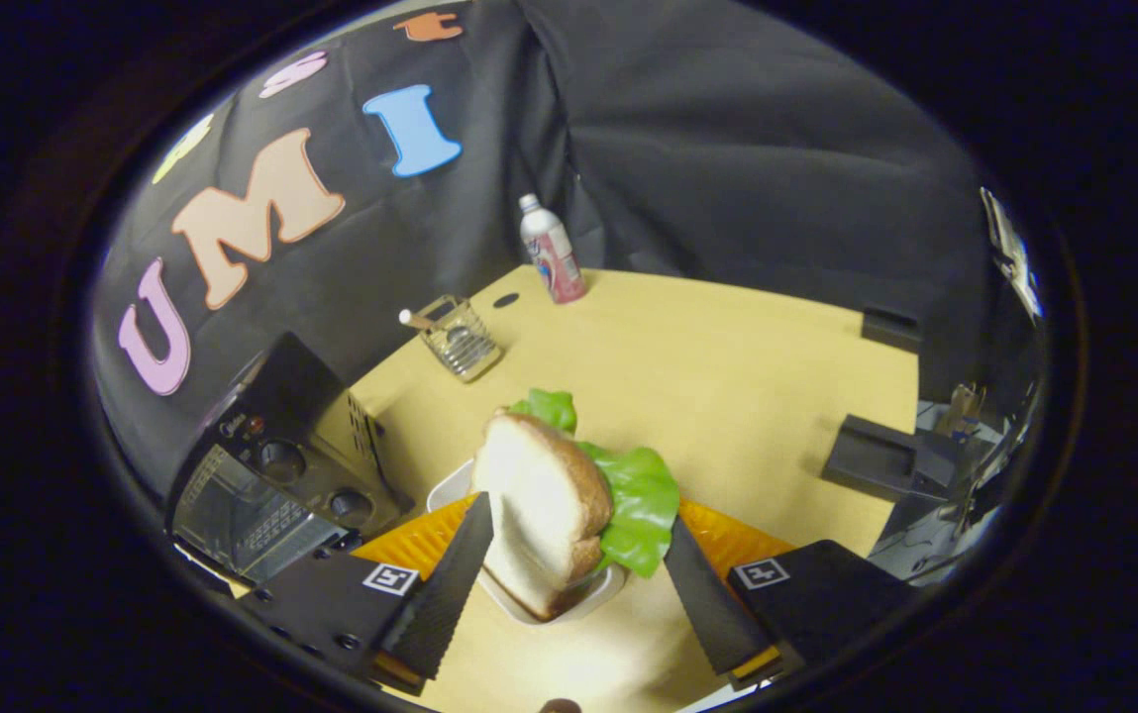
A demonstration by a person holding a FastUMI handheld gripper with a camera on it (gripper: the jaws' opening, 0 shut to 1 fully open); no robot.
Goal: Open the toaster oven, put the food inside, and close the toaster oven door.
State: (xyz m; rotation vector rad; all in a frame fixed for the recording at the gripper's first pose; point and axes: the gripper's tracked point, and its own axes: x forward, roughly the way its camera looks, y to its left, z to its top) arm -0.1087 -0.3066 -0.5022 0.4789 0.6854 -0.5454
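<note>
Tool [578, 555] grips the sandwich [554, 505] over its tray [600, 592] — toaster oven [276, 475] alongside, door shut.

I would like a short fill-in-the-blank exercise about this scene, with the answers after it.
1. The sandwich stands between the gripper jaws, with green ____ sticking out of it.
2. Beneath the sandwich sits a white ____.
3. The toaster oven door is ____.
4. Near the booth wall stands a wire basket and a ____ with a white cap.

Answers: lettuce; plate; closed; bottle
</note>
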